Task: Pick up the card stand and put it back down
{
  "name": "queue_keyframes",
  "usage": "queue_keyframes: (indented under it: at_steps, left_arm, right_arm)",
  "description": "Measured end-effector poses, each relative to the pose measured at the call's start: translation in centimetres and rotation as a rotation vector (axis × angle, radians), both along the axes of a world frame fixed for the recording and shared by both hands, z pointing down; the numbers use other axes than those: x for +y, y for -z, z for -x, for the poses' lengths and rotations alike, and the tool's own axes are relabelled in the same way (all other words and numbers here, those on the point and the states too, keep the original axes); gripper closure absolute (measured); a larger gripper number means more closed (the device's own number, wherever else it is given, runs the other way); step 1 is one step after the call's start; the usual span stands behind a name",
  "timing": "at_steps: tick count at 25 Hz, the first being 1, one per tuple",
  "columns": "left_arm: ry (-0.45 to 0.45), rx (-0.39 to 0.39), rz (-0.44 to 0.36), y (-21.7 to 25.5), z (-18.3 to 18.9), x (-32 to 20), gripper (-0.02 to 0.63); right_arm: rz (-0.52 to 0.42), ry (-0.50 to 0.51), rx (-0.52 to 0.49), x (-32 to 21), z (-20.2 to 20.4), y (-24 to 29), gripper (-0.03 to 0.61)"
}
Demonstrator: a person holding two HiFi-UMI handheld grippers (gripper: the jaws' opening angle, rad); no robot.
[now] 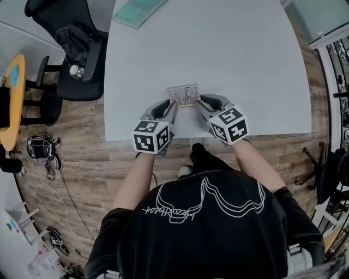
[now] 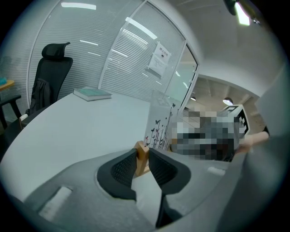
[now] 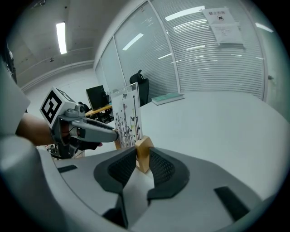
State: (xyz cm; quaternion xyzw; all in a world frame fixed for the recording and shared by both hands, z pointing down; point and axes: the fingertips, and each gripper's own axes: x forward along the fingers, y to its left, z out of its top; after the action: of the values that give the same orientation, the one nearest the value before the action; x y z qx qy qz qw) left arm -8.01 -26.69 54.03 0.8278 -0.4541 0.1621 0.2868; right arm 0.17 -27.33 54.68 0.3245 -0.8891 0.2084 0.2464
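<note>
Here, upright clear card stand (image 1: 184,95), butterfly-and-stem print, pale wooden base (image 3: 142,154).

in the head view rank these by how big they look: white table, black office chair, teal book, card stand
1. white table, by far the largest
2. black office chair
3. teal book, though the picture's top edge cuts it off, so only part of it shows
4. card stand, the smallest
</note>
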Motion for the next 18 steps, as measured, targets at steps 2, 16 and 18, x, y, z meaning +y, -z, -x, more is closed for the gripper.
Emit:
queue_keyframes:
  at_steps: [2, 16, 18]
  left_arm:
    - [0.007, 0.005, -0.006, 0.8, 0.0, 0.6, 0.525]
    - [0.037, -0.008, -0.085, 8.7, 1.1, 6.5, 0.523]
    - [0.032, -0.02, -0.102, 9.9, 1.3, 7.7, 0.523]
  right_arm:
    - [-0.01, 0.004, -0.004, 0.5, 0.0, 0.8, 0.486]
    - [-0.099, 0.023, -0.055, 6.3, 1.1, 8.6, 0.488]
    - [-0.108, 0.034, -0.062, 7.6, 1.3, 9.6, 0.488]
